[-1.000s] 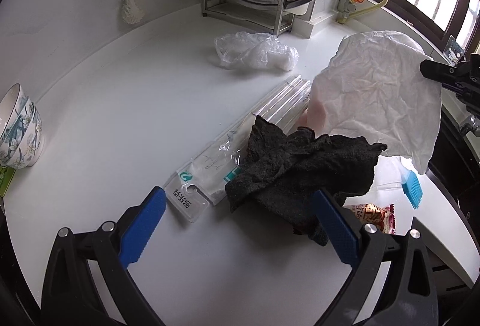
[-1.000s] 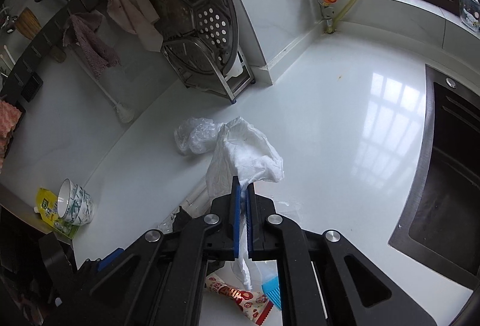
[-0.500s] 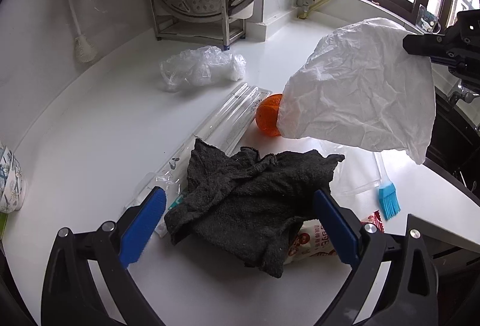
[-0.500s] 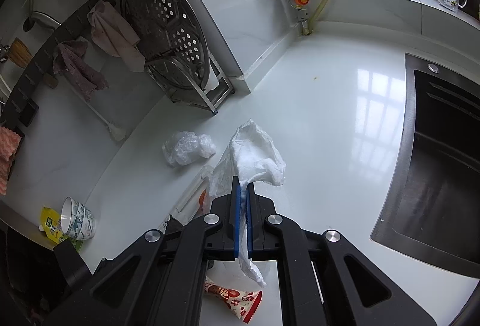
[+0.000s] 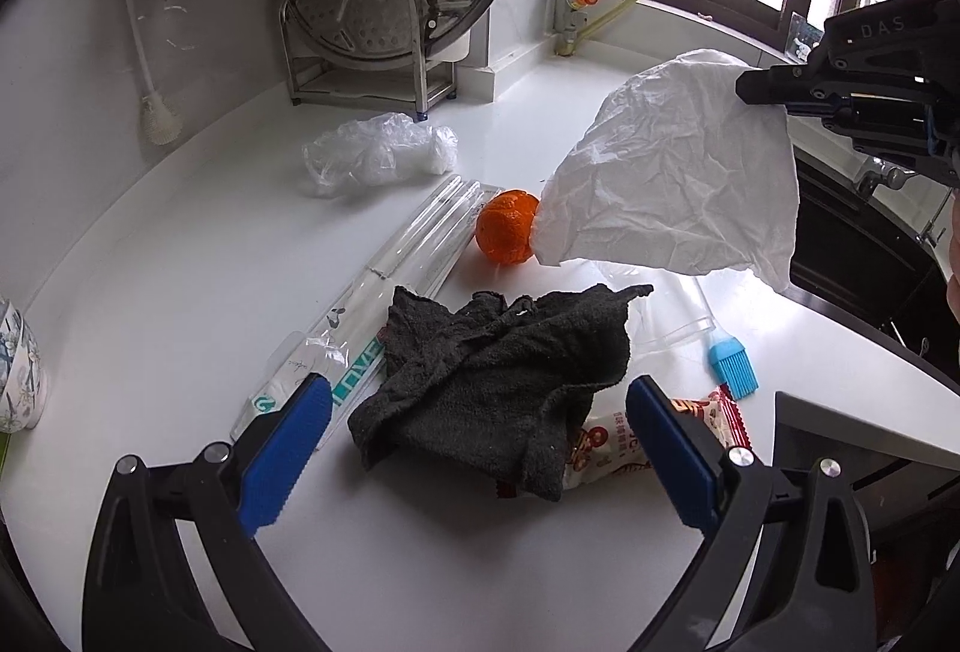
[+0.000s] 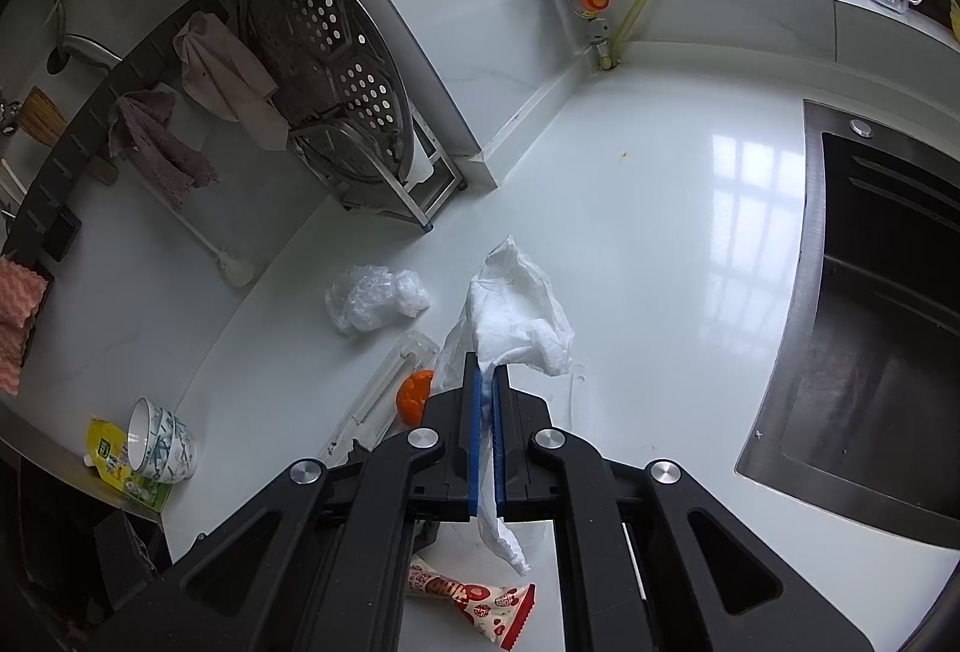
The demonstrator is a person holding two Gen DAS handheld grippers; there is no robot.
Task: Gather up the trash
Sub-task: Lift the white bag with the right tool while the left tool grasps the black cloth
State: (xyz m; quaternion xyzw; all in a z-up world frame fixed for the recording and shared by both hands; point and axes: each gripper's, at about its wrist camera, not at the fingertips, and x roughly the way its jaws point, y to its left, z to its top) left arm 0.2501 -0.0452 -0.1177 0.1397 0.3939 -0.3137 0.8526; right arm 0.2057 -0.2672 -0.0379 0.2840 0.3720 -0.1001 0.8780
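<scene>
The white plastic bag (image 5: 678, 184) hangs in the air over the right side of the white countertop (image 5: 180, 256), pinched by its edge in the right gripper (image 6: 487, 448), whose blue pads are clamped tight on the film; a loose tail of the bag drops below the jaws. The bag's mouth sags toward the counter, just above and to the right of a small orange (image 5: 507, 226). The left gripper (image 5: 480, 448) hovers with its jaws wide and nothing between them, poised over a crumpled dark cloth (image 5: 498, 376) at the near side.

The rest of the litter lies around that cloth: a red-and-white snack wrapper (image 5: 606, 454) partly under its near right edge, a long clear plastic package (image 5: 372, 304) running under its left side toward the far counter, and a crumpled clear plastic bag (image 5: 378, 153) farther off by the metal rack (image 5: 372, 45). A blue silicone brush (image 5: 732, 364) lies to the right.

As I judge it, the step in hand is picking up a piece of trash with the free gripper while the other keeps the bag ready. To do it well, grip the wrapper itself, not the cloth over it, and hold the bag's mouth open and low so the piece drops in cleanly.
</scene>
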